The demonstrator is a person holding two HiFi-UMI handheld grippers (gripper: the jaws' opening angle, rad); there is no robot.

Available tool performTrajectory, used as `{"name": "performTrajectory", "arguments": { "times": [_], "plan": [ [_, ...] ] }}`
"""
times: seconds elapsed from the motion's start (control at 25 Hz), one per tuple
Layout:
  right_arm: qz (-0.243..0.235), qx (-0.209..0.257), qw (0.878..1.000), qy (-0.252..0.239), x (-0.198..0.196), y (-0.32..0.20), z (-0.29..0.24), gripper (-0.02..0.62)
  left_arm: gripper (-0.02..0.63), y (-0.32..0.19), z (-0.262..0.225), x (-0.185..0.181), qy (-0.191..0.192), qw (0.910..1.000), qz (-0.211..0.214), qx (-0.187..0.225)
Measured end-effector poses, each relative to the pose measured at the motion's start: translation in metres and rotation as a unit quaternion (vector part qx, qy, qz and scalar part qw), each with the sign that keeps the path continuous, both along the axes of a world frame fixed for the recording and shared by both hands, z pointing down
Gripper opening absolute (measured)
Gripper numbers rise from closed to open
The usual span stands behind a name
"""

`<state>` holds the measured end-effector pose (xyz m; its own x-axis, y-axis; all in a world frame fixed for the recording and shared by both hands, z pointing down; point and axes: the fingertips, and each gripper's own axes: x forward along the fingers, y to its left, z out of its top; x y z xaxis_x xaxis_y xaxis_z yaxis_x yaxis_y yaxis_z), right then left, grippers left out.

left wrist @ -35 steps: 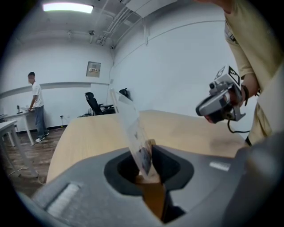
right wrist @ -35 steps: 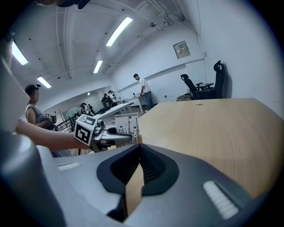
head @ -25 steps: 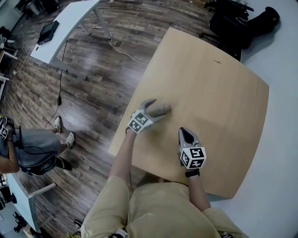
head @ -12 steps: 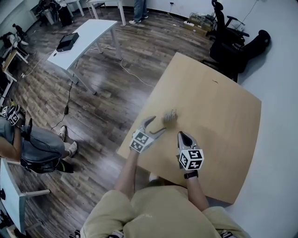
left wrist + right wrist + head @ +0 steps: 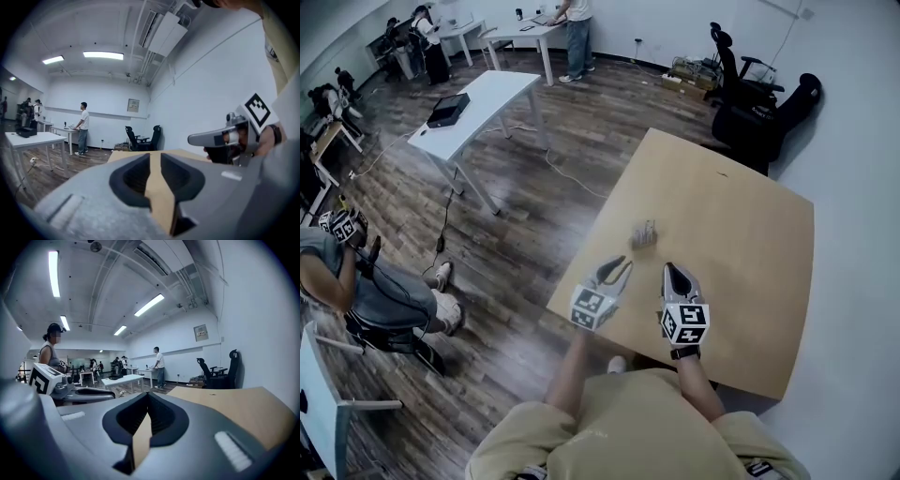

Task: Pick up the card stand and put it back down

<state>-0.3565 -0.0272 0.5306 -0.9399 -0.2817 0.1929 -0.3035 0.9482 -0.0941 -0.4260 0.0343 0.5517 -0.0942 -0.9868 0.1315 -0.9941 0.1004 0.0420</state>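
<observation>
Looks about done. Down on the tan surface (image 5: 750, 281) sits the card stand (image 5: 644, 233), alone, touched by nothing. No lifting left to do, most likely; only pulling away.

Left hand-held gripper (image 5: 619, 267): narrow gap, jaws just been closing, nothing between them but bare surface showing through. Right hand-held gripper (image 5: 673, 274): jaws pressed together at the tips, nothing held. Both near the front edge of the surface, a little short of the card stand.

All around, a big room: dark wood floor (image 5: 534, 206), a white table (image 5: 478, 108), black chairs (image 5: 750, 103) by the white wall, a person standing far back (image 5: 577, 37), another person sitting at the left (image 5: 356, 281).
</observation>
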Motion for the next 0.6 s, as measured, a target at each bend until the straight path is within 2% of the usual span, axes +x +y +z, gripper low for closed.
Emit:
{"name": "performTrajectory", "arguments": {
  "times": [0.12,0.4,0.6],
  "plan": [
    [0.017,0.021,1.000,-0.003,0.016,0.003,-0.008,0.006,0.000,0.011,-0.009,0.012,-0.001,0.9997,-0.023,0.007],
    [-0.009,0.035,0.999,-0.008,0.024,0.011,-0.027,0.006,0.000,0.008,-0.021,0.046,0.003,0.9995,-0.022,0.024],
    [-0.045,0.028,0.999,0.004,0.031,0.011,-0.012,0.006,0.000,-0.005,-0.023,0.076,0.001,0.9997,-0.013,0.019]
  ]
}}
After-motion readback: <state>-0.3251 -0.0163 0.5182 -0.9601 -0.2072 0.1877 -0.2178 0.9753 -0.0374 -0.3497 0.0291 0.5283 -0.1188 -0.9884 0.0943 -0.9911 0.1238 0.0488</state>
